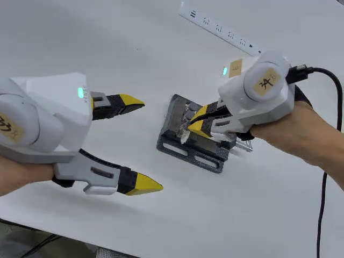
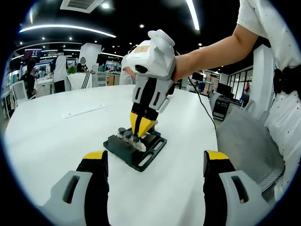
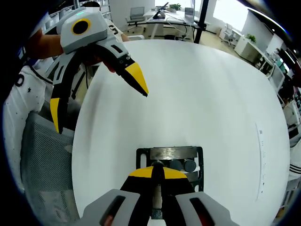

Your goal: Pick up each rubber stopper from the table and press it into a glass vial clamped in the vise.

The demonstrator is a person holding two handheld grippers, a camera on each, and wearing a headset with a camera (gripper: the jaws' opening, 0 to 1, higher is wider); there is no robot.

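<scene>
Vise (image 1: 185,150): dark grey, blocky, slotted base plate, sits flat mid white table (image 1: 258,204). From the right gripper view it's a squarish dark frame w/ a shiny metal bar across the far side. 2 rubber stoppers (image 3: 177,165) sit side by side in the vise slot: small, round, dull grey caps, tops facing up, touching or nearly so. They're just right of the jaw tips in that view. Right gripper (image 1: 194,122) is over the vise, yellow tips pointing down into the slot. Its jaws are drawn together w/ just a thin dark slit between. A 3rd small grey cap sits right at the tips; can't tell if it's pinched or only touched. A pale, clear-looking bit of glass vial (image 1: 184,137) shows just under the tips in the head view; the rest is hidden by the jaws. In the left gripper view the caps read as 2 dark knobs on the vise's left end, w/ the right gripper's tips touching down beside them. Left gripper (image 1: 138,143) is off to the left of the vise, above the bare table and well apart from it. Its jaws are spread wide w/ nothing between them, and they point toward the vise. White power strip (image 1: 220,29) lies at the far side of the table. Black cable (image 1: 337,107) loops off the right gripper's back end.
</scene>
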